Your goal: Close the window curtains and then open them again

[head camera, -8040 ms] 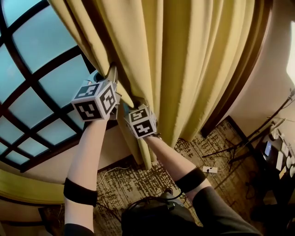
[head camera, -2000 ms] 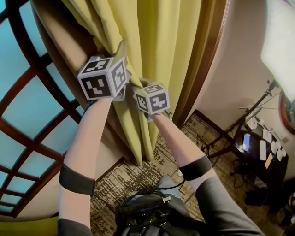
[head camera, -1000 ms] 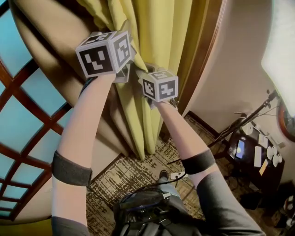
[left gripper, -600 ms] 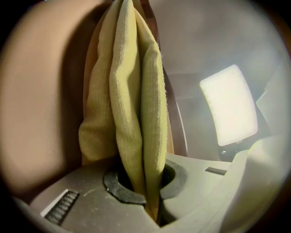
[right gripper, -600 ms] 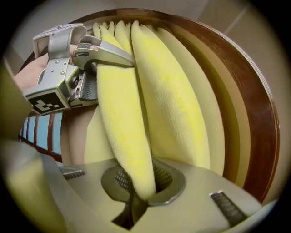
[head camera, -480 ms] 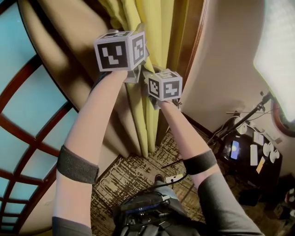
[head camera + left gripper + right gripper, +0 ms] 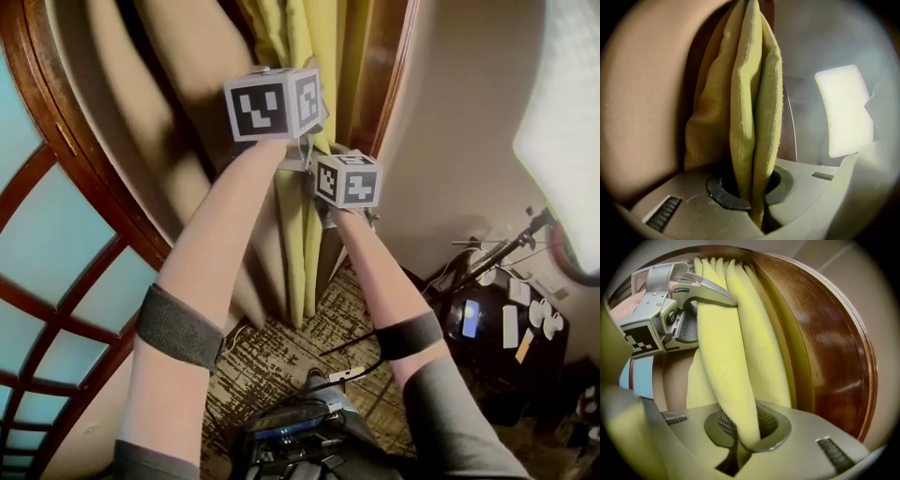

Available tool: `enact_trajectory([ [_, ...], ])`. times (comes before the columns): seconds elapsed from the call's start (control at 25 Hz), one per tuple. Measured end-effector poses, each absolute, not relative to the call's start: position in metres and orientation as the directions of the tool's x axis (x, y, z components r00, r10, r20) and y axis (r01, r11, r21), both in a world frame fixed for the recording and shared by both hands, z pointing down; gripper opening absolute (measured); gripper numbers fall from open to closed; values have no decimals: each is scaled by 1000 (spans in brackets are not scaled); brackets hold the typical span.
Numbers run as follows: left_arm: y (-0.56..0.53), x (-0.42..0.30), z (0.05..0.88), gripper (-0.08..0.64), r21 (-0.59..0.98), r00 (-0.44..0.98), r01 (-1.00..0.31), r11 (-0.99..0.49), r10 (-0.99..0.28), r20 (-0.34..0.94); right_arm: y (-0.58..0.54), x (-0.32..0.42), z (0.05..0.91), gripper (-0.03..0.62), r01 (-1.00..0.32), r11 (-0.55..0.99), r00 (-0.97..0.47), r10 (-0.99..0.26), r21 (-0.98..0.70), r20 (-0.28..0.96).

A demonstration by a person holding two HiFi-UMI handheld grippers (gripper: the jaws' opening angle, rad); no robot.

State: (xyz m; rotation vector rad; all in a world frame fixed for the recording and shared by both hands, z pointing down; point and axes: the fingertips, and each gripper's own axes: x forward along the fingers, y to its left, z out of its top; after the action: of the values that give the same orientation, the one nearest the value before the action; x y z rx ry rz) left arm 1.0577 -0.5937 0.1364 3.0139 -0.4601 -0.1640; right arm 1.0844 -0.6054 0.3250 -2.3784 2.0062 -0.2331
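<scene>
The yellow curtain (image 7: 302, 42) hangs bunched into a narrow bundle against the dark wooden window frame (image 7: 386, 103). In the head view my left gripper (image 7: 300, 155) is raised under its marker cube, with my right gripper (image 7: 325, 204) just below and to the right of it. Both point into the curtain's edge. In the left gripper view, a fold of curtain (image 7: 752, 117) is pinched in the shut left gripper (image 7: 757, 213). In the right gripper view, another fold (image 7: 733, 366) runs down into the shut right gripper (image 7: 739, 446). The left gripper (image 7: 693, 298) shows there clamped on the same curtain higher up.
The window (image 7: 52, 234) with dark wood bars and bluish glass fills the left. A beige lining (image 7: 173, 131) hangs beside the curtain. On the patterned carpet (image 7: 281, 337) lie a power strip (image 7: 342, 373) and cables. A dark table with devices (image 7: 502, 323) stands at the right.
Both grippers have moved right with the curtain edge toward the wooden frame. The curtain bundle has become narrower and more of the beige lining shows at the left.
</scene>
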Motion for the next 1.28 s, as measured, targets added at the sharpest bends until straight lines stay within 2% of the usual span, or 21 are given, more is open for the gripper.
enact_trajectory([
  [0.56, -597, 980, 157, 11, 72, 953, -285, -956, -291, -85, -618, 1013, 348, 32, -990, -120, 111, -986, -71, 127],
  [0.88, -575, 898, 180, 11, 15, 961, -272, -962, -273, -48, -597, 931, 370, 32, -993, -118, 113, -980, -26, 165],
  [1.28, -546, 822, 193, 14, 44, 966, -247, -968, -249, -64, -562, 847, 383, 44, -988, -153, 152, -971, 7, 183],
])
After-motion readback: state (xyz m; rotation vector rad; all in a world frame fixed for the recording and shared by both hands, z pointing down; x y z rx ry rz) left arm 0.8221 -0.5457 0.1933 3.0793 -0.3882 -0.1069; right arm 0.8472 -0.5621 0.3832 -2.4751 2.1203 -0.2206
